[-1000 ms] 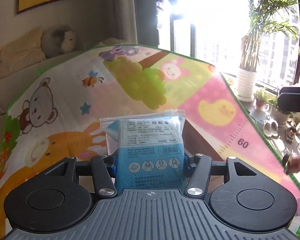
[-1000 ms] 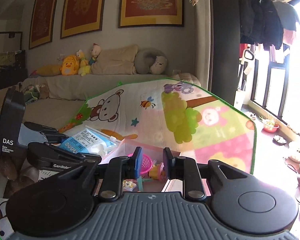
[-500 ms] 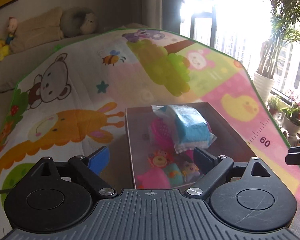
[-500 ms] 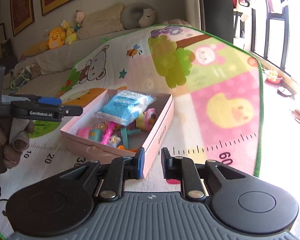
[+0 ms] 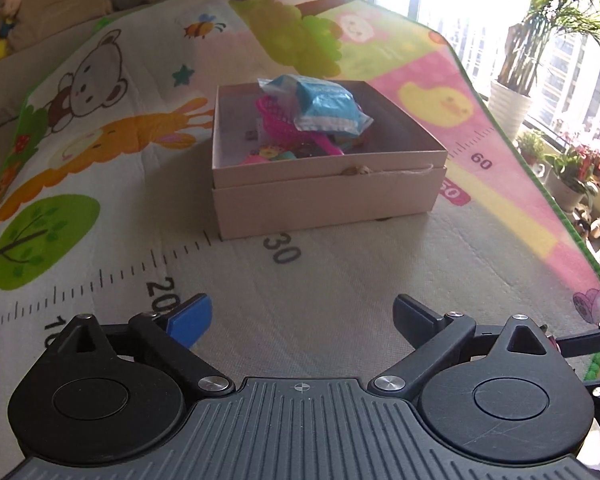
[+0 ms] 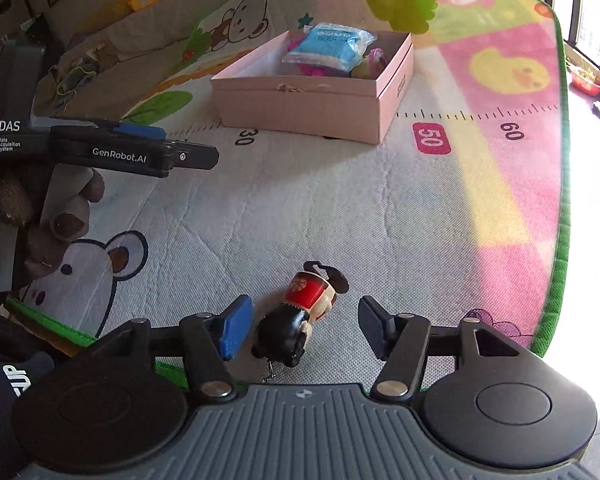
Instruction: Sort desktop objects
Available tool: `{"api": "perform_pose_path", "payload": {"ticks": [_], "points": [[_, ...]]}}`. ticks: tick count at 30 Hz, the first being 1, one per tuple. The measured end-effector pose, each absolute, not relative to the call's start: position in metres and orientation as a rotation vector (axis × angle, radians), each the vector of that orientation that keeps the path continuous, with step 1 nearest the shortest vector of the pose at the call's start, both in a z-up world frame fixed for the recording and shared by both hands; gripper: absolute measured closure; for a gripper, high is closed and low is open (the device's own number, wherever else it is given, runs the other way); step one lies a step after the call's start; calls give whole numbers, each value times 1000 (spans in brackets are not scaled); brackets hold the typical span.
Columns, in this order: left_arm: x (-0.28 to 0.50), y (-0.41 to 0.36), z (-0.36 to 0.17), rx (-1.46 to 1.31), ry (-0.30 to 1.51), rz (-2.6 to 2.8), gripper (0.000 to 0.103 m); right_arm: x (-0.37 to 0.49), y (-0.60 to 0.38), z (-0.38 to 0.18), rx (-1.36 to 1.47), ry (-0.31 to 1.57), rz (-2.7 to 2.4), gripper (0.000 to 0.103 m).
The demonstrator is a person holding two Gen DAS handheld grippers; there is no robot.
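Both tongs point down at the play mat. From the left wrist view, the left gripper stands wide and is spreading a little further, with nothing but bare mat between its fingers. Straight ahead of it sits the pink box on the play mat, well apart from the fingertips. A blue packet lies on top of the toys heaped in the box, with a pink basket under it.

From the right wrist view, the right gripper is partly apart and opening, and a small figurine in red and black lies on its side on the mat between the fingers, touching neither pad. The box stands far beyond the figurine, packet on top. Nearer than the box, at the left edge, the left gripper shows side-on, held by a hand.
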State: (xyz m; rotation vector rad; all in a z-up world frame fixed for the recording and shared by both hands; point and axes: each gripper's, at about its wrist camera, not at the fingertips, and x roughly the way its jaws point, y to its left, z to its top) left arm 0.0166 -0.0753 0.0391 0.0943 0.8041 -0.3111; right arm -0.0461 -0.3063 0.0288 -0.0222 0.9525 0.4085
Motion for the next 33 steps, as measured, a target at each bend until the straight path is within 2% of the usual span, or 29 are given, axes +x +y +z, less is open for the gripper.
{"api": "perform_pose_path", "payload": {"ticks": [1,2,6,9,13,16,17,18,19,20,29,31,33], "points": [[16,-75,38,97,811,-305,3,-46,-301,25,-30,969,413,70],[15,-74,38,104,813,-292,3,-45,-296,24,-48,970,417,72],[11,-63,40,91,795,-271,2,-40,-277,37,-131,925,460,72],[11,-53,39,62,794,-262,1,-20,-274,72,-135,828,466,72],[12,-41,33,17,801,-260,1,24,-268,126,-112,675,459,72],[15,-32,28,-16,799,-259,1,75,-255,145,-86,644,446,72],[16,-29,27,-28,795,-258,1,89,-250,145,-78,651,450,71],[18,-27,26,-37,789,-256,1,108,-245,143,-69,666,464,60],[19,-23,25,-50,778,-254,1,124,-240,141,-62,677,452,43],[20,-20,24,-61,767,-253,1,140,-234,135,-60,674,410,41],[39,-8,11,-144,738,-268,0,232,-215,75,-71,788,240,42],[38,-7,10,-145,728,-271,0,238,-211,68,-118,768,204,49],[38,-4,9,-149,712,-271,0,241,-212,65,-158,757,161,50]]}}
